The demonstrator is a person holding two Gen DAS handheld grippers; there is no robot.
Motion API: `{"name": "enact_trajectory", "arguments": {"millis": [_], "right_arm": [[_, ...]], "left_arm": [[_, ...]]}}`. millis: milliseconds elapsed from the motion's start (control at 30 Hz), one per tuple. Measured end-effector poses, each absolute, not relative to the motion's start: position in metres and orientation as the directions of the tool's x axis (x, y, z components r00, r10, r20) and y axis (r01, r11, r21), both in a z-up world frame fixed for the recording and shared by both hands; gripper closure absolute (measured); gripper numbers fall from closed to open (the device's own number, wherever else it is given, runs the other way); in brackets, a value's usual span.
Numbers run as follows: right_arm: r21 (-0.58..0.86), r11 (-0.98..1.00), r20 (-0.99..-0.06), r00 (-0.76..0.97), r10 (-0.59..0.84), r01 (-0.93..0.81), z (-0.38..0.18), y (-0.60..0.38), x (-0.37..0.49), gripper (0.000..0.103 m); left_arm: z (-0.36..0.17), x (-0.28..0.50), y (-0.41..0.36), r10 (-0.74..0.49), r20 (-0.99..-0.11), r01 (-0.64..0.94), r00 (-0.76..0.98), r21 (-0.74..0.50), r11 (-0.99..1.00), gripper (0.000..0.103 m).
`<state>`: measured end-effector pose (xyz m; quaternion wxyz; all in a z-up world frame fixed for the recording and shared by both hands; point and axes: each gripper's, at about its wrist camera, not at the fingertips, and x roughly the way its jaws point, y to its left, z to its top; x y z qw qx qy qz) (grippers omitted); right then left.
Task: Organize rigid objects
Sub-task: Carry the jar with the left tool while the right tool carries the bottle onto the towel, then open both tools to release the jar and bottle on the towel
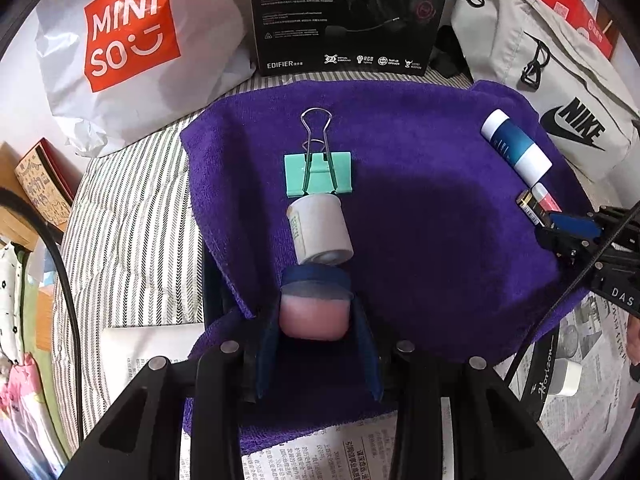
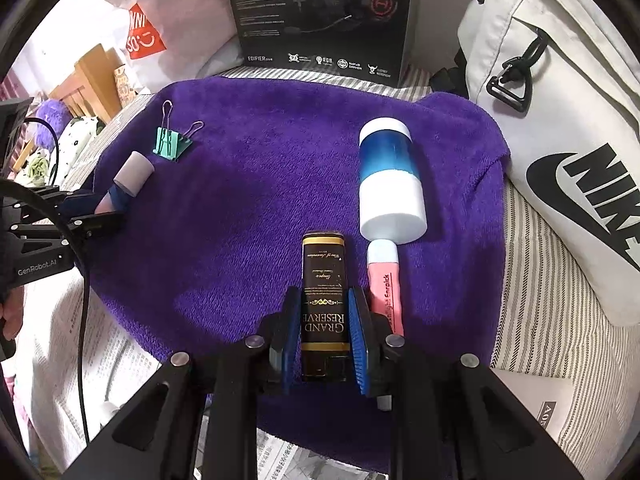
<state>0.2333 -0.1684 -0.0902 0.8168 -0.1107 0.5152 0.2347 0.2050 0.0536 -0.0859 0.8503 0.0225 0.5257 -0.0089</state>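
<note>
The left hand-held gripper [image 1: 316, 312] is clenched on a pink tube [image 1: 314, 318] with a white cap [image 1: 320, 230], whose end lies just beside a green binder clip [image 1: 319, 172] near the purple towel's [image 1: 420, 220] left edge. The right hand-held gripper [image 2: 324, 336] grips a black box marked Grand Reserve [image 2: 323, 304] toward the towel's right edge, just beside a pink lip balm [image 2: 385, 280] that touches a blue and white bottle [image 2: 390, 180]. The towel covers a striped bed [image 2: 552, 320].
</note>
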Motion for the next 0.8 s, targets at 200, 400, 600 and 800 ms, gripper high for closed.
{"name": "enact_trajectory", "arguments": {"millis": [200, 400, 600, 800], "right_arm": [[0.077, 0.858, -0.897, 0.34, 0.282, -0.508, -0.09, -0.171, 0.232, 0.077], [0.092, 0.868, -0.907, 0.319, 0.276, -0.487, -0.088, -0.18, 0.227, 0.073], [0.086, 0.884, -0.908, 0.33, 0.26, -0.46, -0.082, -0.188, 0.215, 0.071], [0.066, 0.899, -0.898, 0.367, 0.243, -0.433, -0.066, -0.198, 0.2, 0.065]], "left_arm": [[-0.087, 0.202, 0.055, 0.006, -0.896, 0.038, 0.443, 0.025, 0.999, 0.064], [-0.087, 0.199, 0.056, 0.004, -0.902, 0.025, 0.432, 0.016, 1.0, 0.057], [-0.077, 0.185, 0.053, 0.012, -0.894, 0.008, 0.448, 0.018, 1.0, 0.049], [-0.058, 0.163, 0.05, 0.011, -0.876, 0.006, 0.482, 0.016, 1.0, 0.039]]}}
